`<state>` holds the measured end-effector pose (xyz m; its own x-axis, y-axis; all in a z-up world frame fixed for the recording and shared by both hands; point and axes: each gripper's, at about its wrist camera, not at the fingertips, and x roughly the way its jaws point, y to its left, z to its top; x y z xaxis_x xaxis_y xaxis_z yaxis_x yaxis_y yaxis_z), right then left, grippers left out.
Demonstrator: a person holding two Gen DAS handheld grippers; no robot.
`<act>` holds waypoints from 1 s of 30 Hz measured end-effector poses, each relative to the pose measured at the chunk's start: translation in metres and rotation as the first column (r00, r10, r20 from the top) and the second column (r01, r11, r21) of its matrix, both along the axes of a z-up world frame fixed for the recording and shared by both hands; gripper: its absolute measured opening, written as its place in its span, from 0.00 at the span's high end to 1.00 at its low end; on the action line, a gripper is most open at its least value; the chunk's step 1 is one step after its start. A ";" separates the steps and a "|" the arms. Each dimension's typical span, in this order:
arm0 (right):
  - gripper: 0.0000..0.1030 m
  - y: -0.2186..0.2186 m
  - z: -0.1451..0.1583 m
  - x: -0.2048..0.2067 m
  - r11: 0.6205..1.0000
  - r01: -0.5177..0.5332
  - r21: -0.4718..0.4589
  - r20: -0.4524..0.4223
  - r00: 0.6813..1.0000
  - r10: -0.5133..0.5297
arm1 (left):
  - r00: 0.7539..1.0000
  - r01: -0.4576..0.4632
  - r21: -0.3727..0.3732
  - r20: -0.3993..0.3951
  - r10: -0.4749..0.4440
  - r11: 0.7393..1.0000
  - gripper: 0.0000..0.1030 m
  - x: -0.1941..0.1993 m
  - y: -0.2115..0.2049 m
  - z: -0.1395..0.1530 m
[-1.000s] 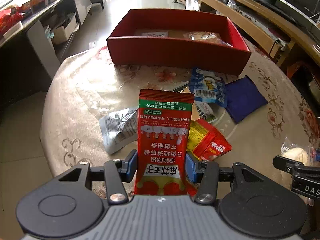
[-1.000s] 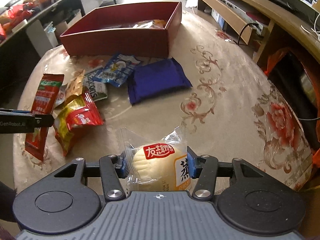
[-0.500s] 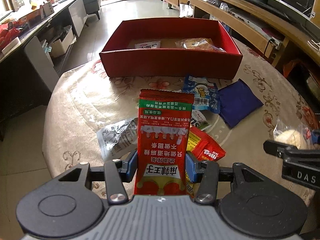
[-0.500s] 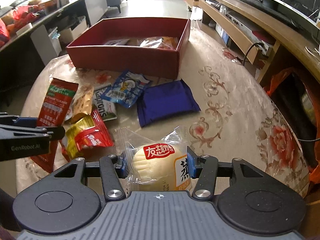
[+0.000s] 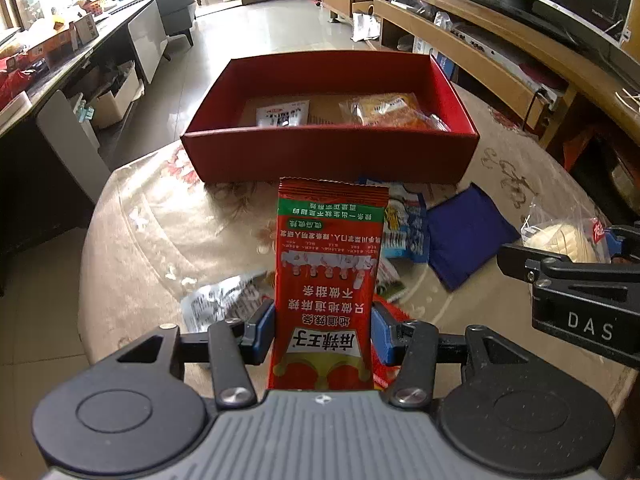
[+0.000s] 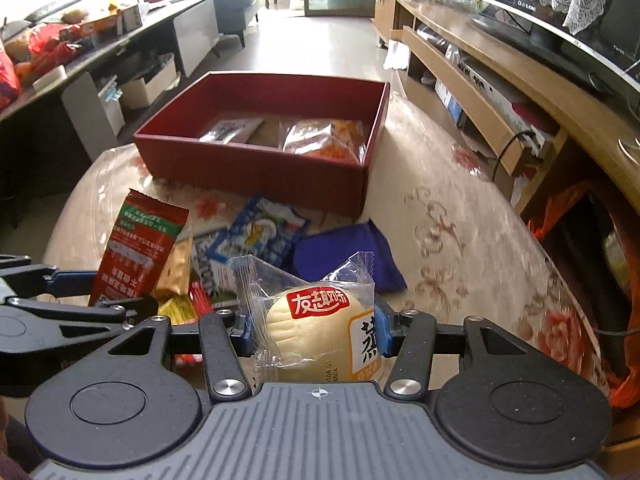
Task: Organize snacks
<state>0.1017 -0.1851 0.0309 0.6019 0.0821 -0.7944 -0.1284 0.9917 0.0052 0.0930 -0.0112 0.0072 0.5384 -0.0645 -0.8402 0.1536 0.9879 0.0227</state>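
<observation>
On the round table [image 5: 152, 240] with its floral cover, the sorting looks partly done — a judgement from how things lie. At the far edge stands the red box [image 5: 328, 156], open-topped, and it already holds two packets: a small white sachet [image 5: 283, 114] on its left side and a clear-wrapped orange snack [image 5: 390, 110] on its right, with bare cardboard floor between and around them. Both tongs are loaded. The left gripper [image 5: 324, 330] is clenched on a tall red spicy-strip packet [image 5: 330, 280], held upright above the table, its green band uppermost; the right gripper [image 6: 314, 330] is clamped on a wrapped steamed bun [image 6: 320, 336], pads pressing the clear film on either side. Neither load is over the box yet; both hang short of its near wall. Left on the cloth, between the grippers and the box, lie a blue-and-white packet [image 6: 264, 236], a dark blue pouch [image 6: 340, 256], a silver-grey wrapper [image 5: 224, 300], a red-and-yellow gummy bag [image 6: 180, 308] and a few others half hidden beneath them — so several trips seem to remain once these two go in.
</observation>
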 end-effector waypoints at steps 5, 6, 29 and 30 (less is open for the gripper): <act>0.42 0.004 0.004 0.013 1.000 -0.007 -0.002 0.011 1.000 0.007 | 1.000 0.001 0.005 0.012 -0.001 1.000 0.53 0.013 -0.004 0.005; 0.42 0.004 0.004 0.015 1.000 -0.008 -0.004 0.012 1.000 0.008 | 1.000 0.003 0.001 0.015 -0.003 1.000 0.53 0.016 -0.005 0.006; 0.42 0.013 0.033 0.103 0.999 0.005 0.052 0.097 0.995 -0.010 | 0.995 -0.010 0.004 0.101 0.009 1.000 0.53 0.109 -0.028 0.033; 0.42 0.012 0.033 0.106 0.998 0.006 0.054 0.099 0.995 -0.012 | 0.995 -0.012 0.004 0.104 0.012 1.000 0.53 0.114 -0.028 0.033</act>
